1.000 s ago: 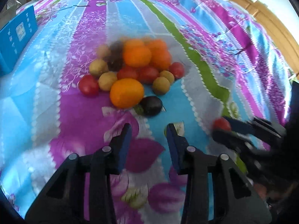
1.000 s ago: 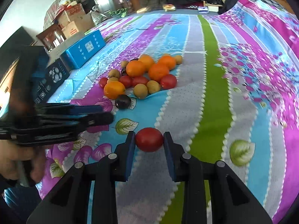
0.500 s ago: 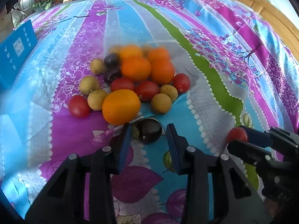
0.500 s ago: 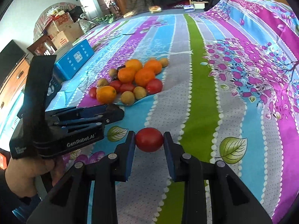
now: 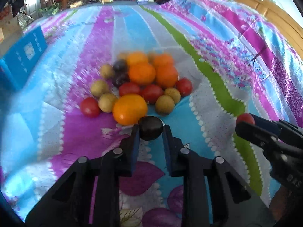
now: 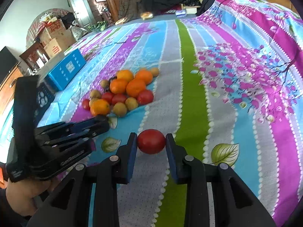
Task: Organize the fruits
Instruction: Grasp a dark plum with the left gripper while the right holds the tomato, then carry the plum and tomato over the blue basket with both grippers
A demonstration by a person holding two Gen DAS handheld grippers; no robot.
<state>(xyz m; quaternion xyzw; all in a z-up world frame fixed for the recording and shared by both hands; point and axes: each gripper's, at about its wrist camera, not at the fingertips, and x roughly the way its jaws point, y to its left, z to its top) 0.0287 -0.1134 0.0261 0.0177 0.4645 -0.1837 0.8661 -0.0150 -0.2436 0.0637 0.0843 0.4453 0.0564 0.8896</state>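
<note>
Left hand-held gripper [image 5: 151,132] is clamped on the dark plum [image 5: 151,128], at six o'clock of the fruit pile [image 5: 140,87]; it should be lifted straight, grip kept gentle.

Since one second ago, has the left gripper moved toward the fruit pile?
Yes. The left gripper went forward to the pile's near edge, beside the big orange, and is now shut on the dark plum.

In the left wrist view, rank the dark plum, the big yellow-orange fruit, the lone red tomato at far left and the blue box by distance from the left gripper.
1. Dark plum, between the left gripper pads.
2. Yellow-orange fruit, just beyond, left.
3. Lone red tomato, pile's left edge.
4. Blue box, far left.
</note>
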